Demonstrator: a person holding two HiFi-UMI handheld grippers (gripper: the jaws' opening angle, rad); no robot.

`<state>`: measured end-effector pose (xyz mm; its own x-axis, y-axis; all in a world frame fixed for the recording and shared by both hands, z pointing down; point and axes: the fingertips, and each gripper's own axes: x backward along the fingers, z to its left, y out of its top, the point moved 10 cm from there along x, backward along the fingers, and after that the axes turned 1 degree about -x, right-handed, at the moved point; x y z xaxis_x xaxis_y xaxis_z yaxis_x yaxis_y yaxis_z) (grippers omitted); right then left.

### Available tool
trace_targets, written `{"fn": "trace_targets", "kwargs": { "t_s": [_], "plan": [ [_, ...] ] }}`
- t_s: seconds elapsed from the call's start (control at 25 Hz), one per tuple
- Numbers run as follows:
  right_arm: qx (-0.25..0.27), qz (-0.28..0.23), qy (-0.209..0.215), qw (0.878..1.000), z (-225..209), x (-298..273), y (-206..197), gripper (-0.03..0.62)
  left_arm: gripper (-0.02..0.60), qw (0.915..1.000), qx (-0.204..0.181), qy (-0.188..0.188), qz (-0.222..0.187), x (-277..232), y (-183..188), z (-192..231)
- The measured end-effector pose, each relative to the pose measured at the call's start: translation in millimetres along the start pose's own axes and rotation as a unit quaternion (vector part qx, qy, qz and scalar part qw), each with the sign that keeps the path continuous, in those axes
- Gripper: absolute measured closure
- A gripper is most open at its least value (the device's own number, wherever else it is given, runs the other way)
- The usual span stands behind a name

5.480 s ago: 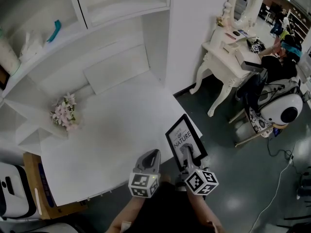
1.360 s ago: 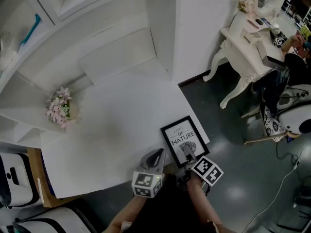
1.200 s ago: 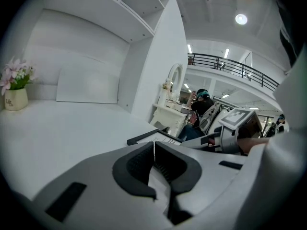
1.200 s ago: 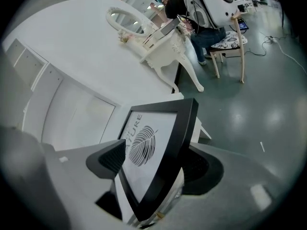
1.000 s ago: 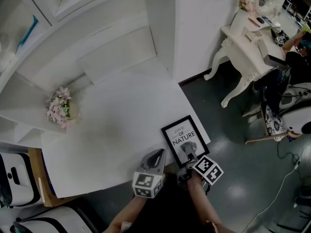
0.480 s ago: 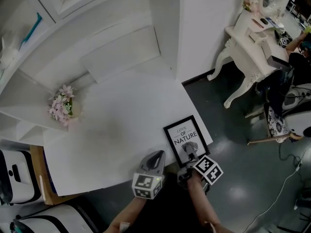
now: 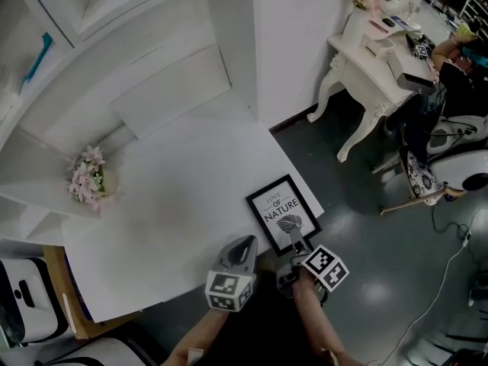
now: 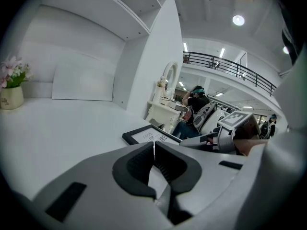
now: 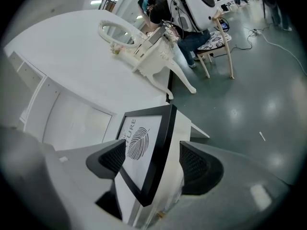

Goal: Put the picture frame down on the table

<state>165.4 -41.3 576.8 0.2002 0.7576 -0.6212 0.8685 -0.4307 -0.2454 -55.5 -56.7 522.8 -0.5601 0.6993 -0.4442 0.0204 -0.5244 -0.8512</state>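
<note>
The black picture frame (image 7: 280, 210) with a leaf print lies flat on the white table (image 7: 175, 204), near its front right corner. My right gripper (image 7: 292, 239) is at the frame's near edge. In the right gripper view the frame (image 9: 144, 147) has its near corner between the spread jaws of the right gripper (image 9: 153, 153), which is open; the right pad stands clear of the frame's edge. My left gripper (image 7: 242, 247) hovers at the table's front edge, left of the frame. In its own view the left gripper (image 8: 154, 145) is shut and empty, with the frame (image 8: 148, 135) just beyond.
A small pot of pink flowers (image 7: 88, 180) stands at the table's back left. A white panel (image 7: 171, 90) leans against the back wall under shelves. Right of the table are dark floor, a white dressing table (image 7: 374, 59) and a seated person (image 7: 450, 75).
The frame, earlier held tilted over the table's edge, now lies flat on the table. Over the last second only the head camera has shifted a little.
</note>
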Motion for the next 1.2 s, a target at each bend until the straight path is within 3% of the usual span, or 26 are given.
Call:
{"fn": "trace_targets", "kwargs": {
  "t_s": [0.2, 0.76, 0.92, 1.2],
  "plan": [
    [-0.001, -0.033, 0.006, 0.999, 0, 21, -7, 0.254, 0.565, 0.9997, -0.009, -0.021, -0.007, 13, 3, -3],
    [0.079, -0.135, 0.073, 0.985, 44, 82, -44, 0.255, 0.565, 0.9976, -0.027, -0.05, -0.04, 62, 18, 5],
    [0.132, -0.168, 0.104, 0.971, 65, 98, -49, 0.255, 0.565, 0.9965, -0.029, -0.056, -0.054, 68, 27, 9],
    [0.269, -0.191, 0.134, 0.934, 96, 106, -59, 0.271, 0.565, 0.9951, -0.027, -0.062, -0.072, 70, 34, 13]
  ]
}}
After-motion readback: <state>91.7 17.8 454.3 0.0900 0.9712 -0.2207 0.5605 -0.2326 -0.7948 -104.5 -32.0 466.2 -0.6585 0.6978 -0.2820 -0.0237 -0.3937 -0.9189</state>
